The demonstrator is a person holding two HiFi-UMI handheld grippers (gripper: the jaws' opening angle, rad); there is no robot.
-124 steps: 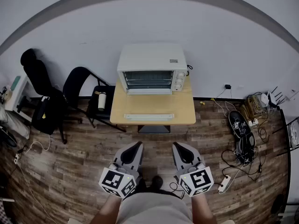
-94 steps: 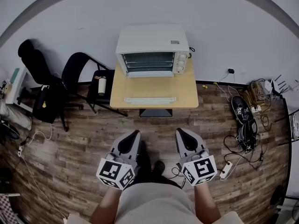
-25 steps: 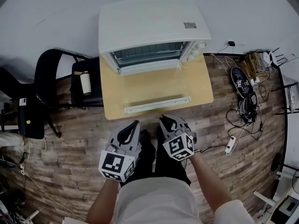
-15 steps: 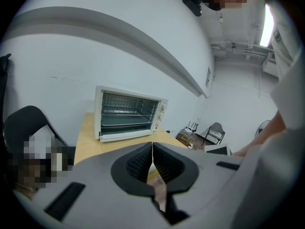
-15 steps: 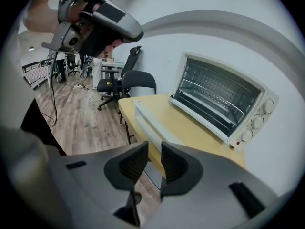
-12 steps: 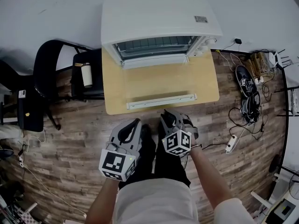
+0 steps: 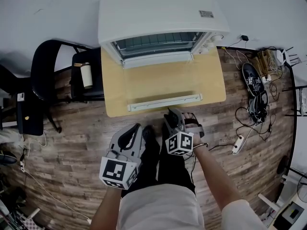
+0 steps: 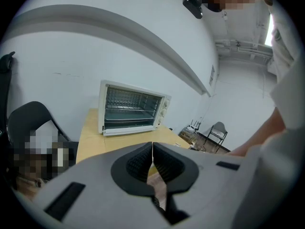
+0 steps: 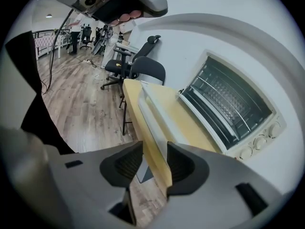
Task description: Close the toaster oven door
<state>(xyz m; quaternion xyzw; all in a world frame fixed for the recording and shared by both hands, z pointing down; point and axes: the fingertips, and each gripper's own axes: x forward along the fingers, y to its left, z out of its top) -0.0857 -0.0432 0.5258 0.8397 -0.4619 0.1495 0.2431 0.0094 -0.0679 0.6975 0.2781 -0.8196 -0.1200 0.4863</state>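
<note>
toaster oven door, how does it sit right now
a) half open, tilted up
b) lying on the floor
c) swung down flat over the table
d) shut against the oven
C: the toaster oven door lies folded down flat over the table, its white handle is near the table's front edge, and the wire rack inside is in plain view.

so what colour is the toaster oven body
White toaster oven, clearest in the head view.
</note>
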